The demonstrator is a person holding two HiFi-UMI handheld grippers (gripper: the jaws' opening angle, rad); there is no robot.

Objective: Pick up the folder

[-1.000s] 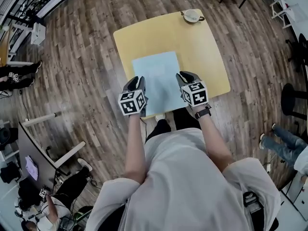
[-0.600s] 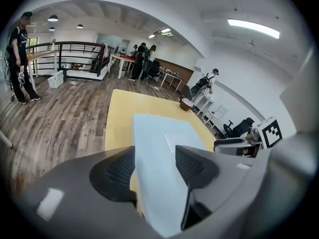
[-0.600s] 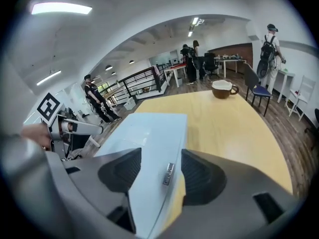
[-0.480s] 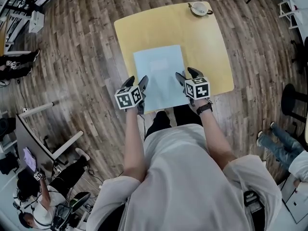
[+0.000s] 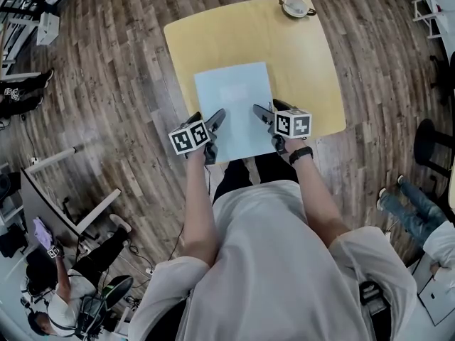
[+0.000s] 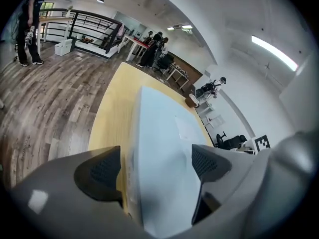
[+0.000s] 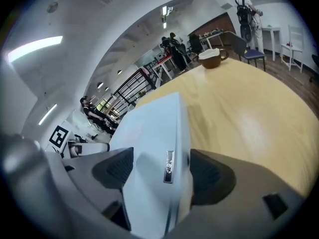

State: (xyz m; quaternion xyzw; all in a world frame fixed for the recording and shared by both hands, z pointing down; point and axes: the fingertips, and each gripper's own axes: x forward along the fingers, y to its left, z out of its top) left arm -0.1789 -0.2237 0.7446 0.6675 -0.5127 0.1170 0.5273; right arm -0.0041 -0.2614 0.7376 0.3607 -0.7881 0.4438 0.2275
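A pale blue folder (image 5: 234,101) lies flat on the yellow table (image 5: 192,34), its near edge at the table's front edge. My left gripper (image 5: 207,121) straddles the folder's near left corner (image 6: 164,143). Its jaws are opening, and both pads stand off the folder's edge. My right gripper (image 5: 264,114) straddles the near right corner (image 7: 149,133), where a small metal clip (image 7: 169,166) shows. Its jaws are opening too, with the folder between them and gaps at both pads.
A cup on a saucer (image 5: 294,6) stands at the table's far right corner, also seen in the right gripper view (image 7: 212,58). Wooden floor surrounds the table. Desks, chairs and several people are at the edges of the room.
Both grippers have come down with the folder and their jaws have spread. The folder, held up at its near corners before, now rests on the table.
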